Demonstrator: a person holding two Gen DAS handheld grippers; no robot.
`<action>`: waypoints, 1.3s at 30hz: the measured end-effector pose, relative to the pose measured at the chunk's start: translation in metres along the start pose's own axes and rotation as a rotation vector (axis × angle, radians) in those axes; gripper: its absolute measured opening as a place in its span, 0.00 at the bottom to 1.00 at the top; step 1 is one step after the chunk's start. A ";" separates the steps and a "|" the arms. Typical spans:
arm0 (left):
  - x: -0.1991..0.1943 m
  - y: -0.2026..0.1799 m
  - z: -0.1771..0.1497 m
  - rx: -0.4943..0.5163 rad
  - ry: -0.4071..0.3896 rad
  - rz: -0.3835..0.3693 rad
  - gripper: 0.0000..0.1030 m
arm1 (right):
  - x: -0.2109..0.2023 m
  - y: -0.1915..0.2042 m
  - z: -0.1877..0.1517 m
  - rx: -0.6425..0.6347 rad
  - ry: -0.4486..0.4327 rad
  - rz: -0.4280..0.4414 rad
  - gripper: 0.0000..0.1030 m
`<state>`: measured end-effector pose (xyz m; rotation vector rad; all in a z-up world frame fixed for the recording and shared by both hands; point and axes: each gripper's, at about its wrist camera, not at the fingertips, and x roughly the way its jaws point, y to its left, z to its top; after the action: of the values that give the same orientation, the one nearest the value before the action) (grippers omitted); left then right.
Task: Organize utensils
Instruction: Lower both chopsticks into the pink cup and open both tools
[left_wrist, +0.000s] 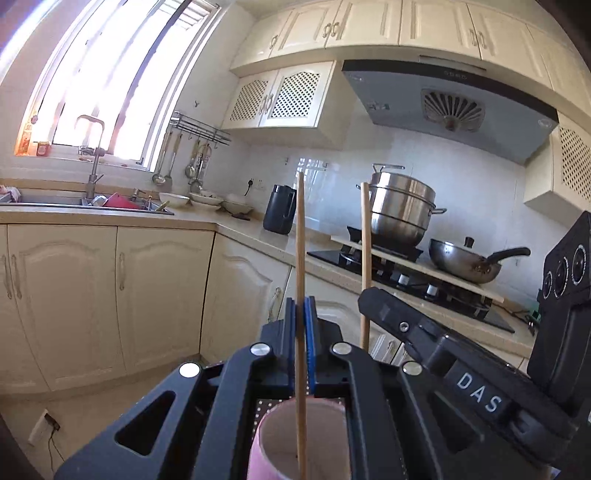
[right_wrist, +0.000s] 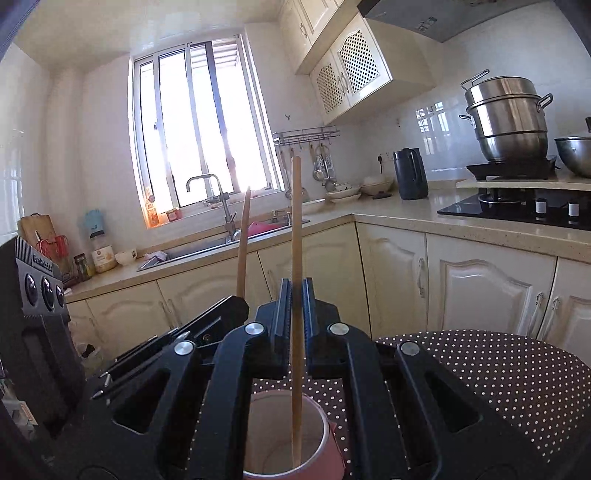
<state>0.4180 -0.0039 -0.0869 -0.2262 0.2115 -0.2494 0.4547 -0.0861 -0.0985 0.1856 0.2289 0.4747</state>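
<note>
Two upright wooden chopsticks (left_wrist: 301, 258) (right_wrist: 296, 236), lower ends inside a pink cup (right_wrist: 291, 435).

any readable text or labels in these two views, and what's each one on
"DAS": white letters on the right gripper body, seen from the left wrist view.
"Galbo..": partly legible brand on the camera housing of the left gripper, in the right wrist view.
Jar label on the counter: too small to read.
Range hood button markings: too blurred to read.
</note>
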 end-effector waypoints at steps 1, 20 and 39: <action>-0.003 0.000 -0.003 0.008 0.006 0.001 0.05 | -0.003 0.001 -0.003 -0.004 0.008 0.000 0.06; -0.023 -0.015 -0.033 0.122 0.131 0.022 0.05 | -0.034 0.019 -0.041 -0.111 0.091 -0.053 0.06; -0.055 -0.007 -0.017 0.081 0.147 0.033 0.46 | -0.071 0.022 -0.024 -0.071 0.061 -0.120 0.45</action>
<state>0.3607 0.0011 -0.0914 -0.1243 0.3501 -0.2411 0.3774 -0.0974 -0.1038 0.0872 0.2811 0.3687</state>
